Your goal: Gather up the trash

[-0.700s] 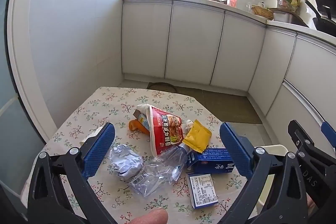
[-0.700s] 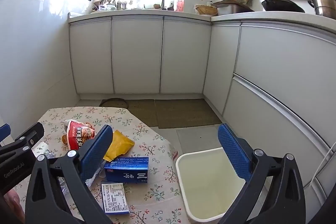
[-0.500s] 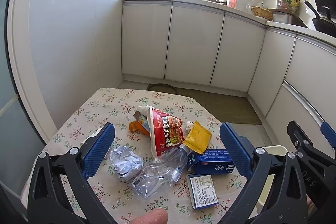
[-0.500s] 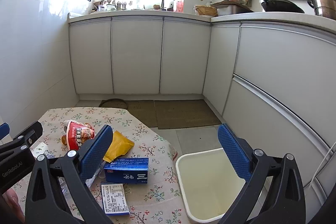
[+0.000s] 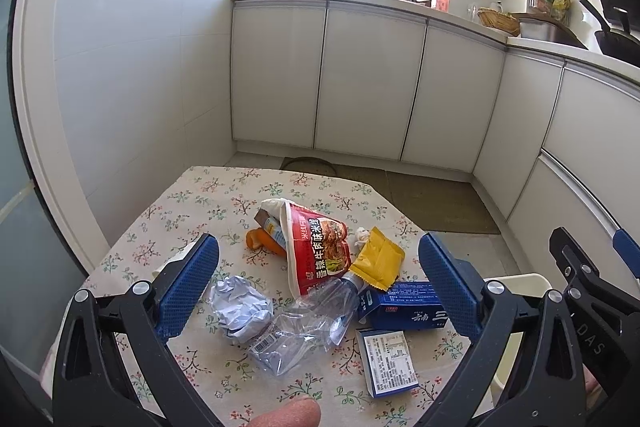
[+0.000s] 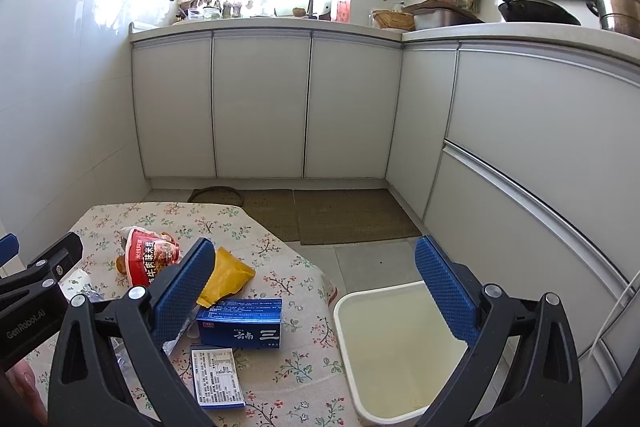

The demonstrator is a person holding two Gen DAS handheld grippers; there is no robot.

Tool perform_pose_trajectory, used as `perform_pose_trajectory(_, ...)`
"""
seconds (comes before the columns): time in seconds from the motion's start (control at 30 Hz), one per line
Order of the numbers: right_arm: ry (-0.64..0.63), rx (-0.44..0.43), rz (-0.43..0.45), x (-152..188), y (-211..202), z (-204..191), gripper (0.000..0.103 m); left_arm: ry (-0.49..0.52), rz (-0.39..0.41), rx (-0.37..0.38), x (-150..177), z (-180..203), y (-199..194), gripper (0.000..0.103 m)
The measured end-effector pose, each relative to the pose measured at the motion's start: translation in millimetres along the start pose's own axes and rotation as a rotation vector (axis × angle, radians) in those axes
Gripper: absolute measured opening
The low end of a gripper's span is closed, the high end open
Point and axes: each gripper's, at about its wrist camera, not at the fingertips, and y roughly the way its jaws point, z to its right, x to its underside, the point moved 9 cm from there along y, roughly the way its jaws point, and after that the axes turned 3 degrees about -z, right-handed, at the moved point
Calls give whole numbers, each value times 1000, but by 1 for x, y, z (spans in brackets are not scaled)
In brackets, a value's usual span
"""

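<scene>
Trash lies on a floral-clothed table (image 5: 192, 203): a red snack bag (image 5: 318, 249), a yellow packet (image 5: 378, 263), a crushed clear bottle (image 5: 304, 327), crumpled paper (image 5: 240, 311), a blue box (image 5: 404, 307) and a small labelled box (image 5: 390, 361). My left gripper (image 5: 316, 287) hovers open above the pile, holding nothing. My right gripper (image 6: 314, 295) is open too, between the blue box (image 6: 242, 323) and a white bin (image 6: 400, 351) beside the table. An orange peel (image 5: 260, 241) sits behind the bag.
White cabinets (image 6: 260, 107) line the far wall and the right side. Brown mats (image 6: 344, 215) cover the floor beyond the table. A thumb (image 5: 286, 415) shows at the bottom edge of the left view. The other gripper's black frame (image 6: 36, 291) is at the left.
Both views have shifted very slightly; the trash sits a touch lower and nearer in frame. Nothing has been grasped or moved, and both grippers stay open.
</scene>
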Motion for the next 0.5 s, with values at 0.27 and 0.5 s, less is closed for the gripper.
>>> perform_pose_trajectory(0.27,3,-2,1,0,-1,0,97,-2,-5,-1,2,-1,3,96)
perform_pose_trajectory(0.5,0,0,5,-1,-1,0,97,3,-17,-9,3,-1,4,96)
